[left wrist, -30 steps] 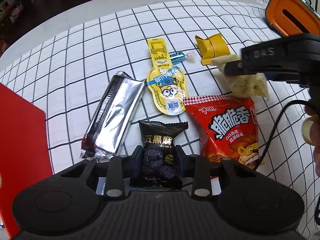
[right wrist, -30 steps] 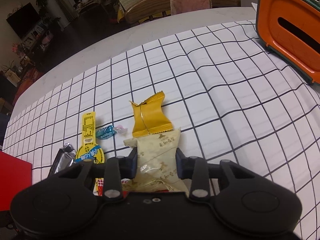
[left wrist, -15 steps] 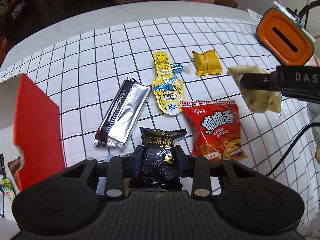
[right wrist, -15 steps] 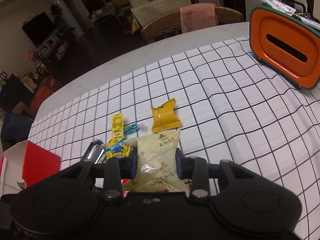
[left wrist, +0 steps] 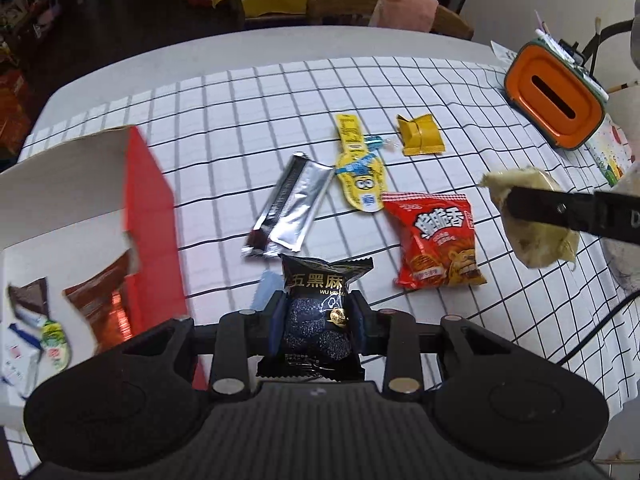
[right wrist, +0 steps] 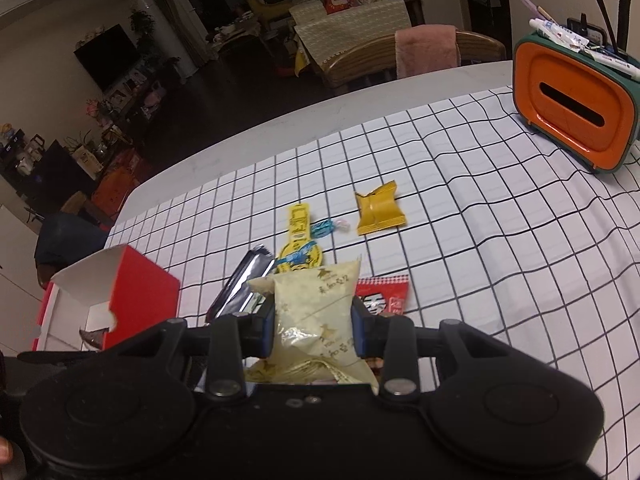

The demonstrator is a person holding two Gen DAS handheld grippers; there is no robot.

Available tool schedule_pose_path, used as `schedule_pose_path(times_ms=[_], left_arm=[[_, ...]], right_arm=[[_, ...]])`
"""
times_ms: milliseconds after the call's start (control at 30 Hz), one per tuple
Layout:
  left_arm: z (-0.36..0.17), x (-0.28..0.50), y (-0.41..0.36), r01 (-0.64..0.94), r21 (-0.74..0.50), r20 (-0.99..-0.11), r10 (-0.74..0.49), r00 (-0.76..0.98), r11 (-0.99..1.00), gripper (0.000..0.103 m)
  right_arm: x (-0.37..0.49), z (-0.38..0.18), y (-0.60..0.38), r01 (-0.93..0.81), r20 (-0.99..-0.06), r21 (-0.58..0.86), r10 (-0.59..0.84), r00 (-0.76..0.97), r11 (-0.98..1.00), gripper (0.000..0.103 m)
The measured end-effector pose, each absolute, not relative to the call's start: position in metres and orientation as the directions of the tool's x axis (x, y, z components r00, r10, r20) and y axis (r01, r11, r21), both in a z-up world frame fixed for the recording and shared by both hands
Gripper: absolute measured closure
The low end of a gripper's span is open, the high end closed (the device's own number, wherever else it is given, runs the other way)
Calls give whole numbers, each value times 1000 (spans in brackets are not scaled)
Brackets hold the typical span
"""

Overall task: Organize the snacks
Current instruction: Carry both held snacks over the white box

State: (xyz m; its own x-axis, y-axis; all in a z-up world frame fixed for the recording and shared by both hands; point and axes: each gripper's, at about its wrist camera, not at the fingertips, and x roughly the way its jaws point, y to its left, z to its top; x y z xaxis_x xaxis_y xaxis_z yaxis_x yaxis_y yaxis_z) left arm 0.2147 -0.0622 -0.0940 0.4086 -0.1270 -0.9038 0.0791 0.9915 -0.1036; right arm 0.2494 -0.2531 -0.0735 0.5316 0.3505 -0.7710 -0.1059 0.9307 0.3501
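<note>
1. Left tool (left wrist: 316,322) clamped on small black foil snack packet with gold characters (left wrist: 320,316); packet upright between the pads, lifted clear of the counter; top crimp fanned out above the pads.
2. Right tool (right wrist: 314,330) clamped on pale cream crinkled snack pouch (right wrist: 316,312); pouch raised off the counter; seen from the left wrist view as a cream lump (left wrist: 532,220) pinched by a black finger (left wrist: 544,208) at right, in the air.
3. Counter (left wrist: 240,92) covered by white cloth with black grid lines; bare grey edge beyond the cloth.
4. Lying flat on the cloth: long silver foil bar wrapper (left wrist: 290,210), diagonal; yellow cartoon-face pouch with long neck (left wrist: 360,176) just beside the silver wrapper's upper end; small blue twisted candy (left wrist: 376,143) touching the yellow pouch's neck; folded gold square packet (left wrist: 420,135) near the candy, apart from it; red crisp bag with white characters (left wrist: 436,244) just below the yellow pouch.
5. Open red cardboard box with white inner flaps (left wrist: 148,208) at left of the cloth; several wrapped snacks inside, details blurred.
6. Orange tissue-box holder with dark green rim and slot (right wrist: 572,120) at far right corner, upright; pens standing in its top.
</note>
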Motion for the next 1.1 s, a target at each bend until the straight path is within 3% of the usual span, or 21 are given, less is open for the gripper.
schedule_pose_path(times_ms=[500,1100], left_arm=[[-52,171,21,28,-148,-872,-144,469,989,70],[-42,142,130,-30,-126,-847,-91,524,992,70]], right_arm=[[203,-42,-184,-196,-754,337,389,529,921,68],[178,-27,-66,-305,-767,287,408,496,908,68]])
